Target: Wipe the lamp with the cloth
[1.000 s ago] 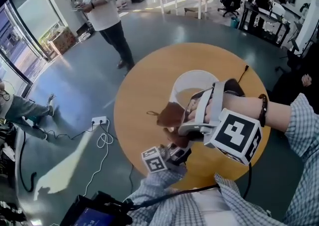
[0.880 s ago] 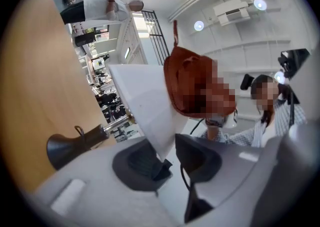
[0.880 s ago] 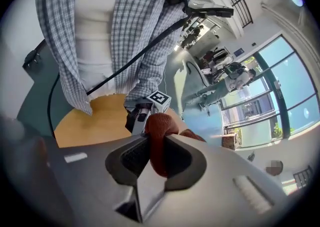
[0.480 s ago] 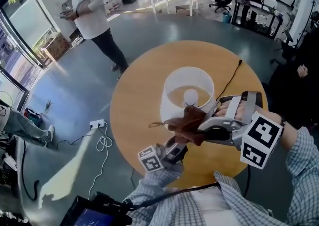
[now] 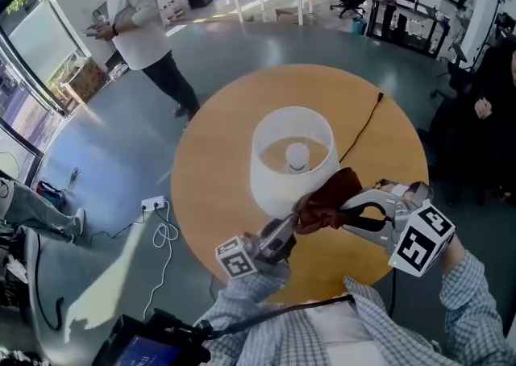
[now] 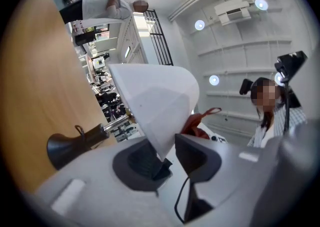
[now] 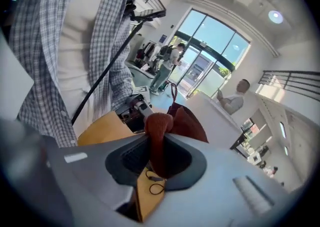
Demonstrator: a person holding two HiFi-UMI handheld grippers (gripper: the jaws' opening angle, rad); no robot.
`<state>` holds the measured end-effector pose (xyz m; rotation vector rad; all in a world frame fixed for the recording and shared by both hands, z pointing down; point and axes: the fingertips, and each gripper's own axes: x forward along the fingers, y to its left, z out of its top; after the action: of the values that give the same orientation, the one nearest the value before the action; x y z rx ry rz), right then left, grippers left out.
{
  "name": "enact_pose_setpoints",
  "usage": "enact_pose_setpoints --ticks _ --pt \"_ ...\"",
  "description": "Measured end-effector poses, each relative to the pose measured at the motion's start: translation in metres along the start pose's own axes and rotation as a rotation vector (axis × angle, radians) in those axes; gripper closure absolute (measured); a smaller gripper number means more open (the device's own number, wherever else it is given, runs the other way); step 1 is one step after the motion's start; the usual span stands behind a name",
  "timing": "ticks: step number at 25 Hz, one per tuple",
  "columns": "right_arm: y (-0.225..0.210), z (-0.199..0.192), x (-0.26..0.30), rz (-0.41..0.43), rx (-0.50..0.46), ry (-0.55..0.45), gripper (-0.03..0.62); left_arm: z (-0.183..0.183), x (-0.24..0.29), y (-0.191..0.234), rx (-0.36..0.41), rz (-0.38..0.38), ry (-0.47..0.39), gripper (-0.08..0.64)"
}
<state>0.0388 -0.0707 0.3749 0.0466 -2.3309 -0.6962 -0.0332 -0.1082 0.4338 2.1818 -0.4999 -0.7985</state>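
Left tongs [image 5: 280, 234] pinch the lamp [image 5: 272, 180] by its shade's lower rim, to steady it on the bench [image 5: 208, 171], I reckon. Right tongs [image 5: 344, 213] clamp the rust cloth [image 5: 324, 201], bunched against the lamp's near side, ready for wiping.

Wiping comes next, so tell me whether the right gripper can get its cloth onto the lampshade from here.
Probably yes. The right gripper grips the cloth, which sits right beside the lampshade near its lower rim, with nothing between. The left gripper pinches the rim alongside.
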Motion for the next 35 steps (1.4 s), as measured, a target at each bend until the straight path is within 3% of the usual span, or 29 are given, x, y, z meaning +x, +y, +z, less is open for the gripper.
enact_pose_setpoints --ticks 9,11,13,20,23,27,32,35 --pt "-0.001 -0.02 0.008 -0.277 0.389 -0.078 0.526 0.002 0.001 0.001 0.009 0.01 0.0 0.442" --pt "-0.005 -0.022 0.005 -0.345 0.497 -0.126 0.526 0.002 0.002 0.005 0.026 0.047 0.001 0.422" --pt "-0.008 -0.026 0.004 -0.401 0.586 -0.152 0.526 0.001 0.002 0.01 0.046 0.098 0.007 0.356" --pt "-0.005 -0.041 0.01 -0.452 0.734 -0.158 0.526 0.007 -0.023 0.023 0.143 0.24 0.057 0.325" --pt "-0.003 -0.04 0.012 -0.441 0.776 -0.179 0.526 0.022 -0.045 0.021 0.265 0.305 0.109 0.325" --pt "0.003 -0.044 0.014 -0.438 0.842 -0.184 0.526 0.062 -0.052 0.0 0.536 0.357 0.193 0.325" --pt "0.007 -0.053 0.016 -0.434 0.904 -0.177 0.526 0.107 -0.018 -0.043 0.86 0.301 0.327 0.339" --pt "0.008 -0.061 0.013 -0.426 0.906 -0.16 0.526 0.106 0.009 -0.064 1.047 0.231 0.511 0.339"
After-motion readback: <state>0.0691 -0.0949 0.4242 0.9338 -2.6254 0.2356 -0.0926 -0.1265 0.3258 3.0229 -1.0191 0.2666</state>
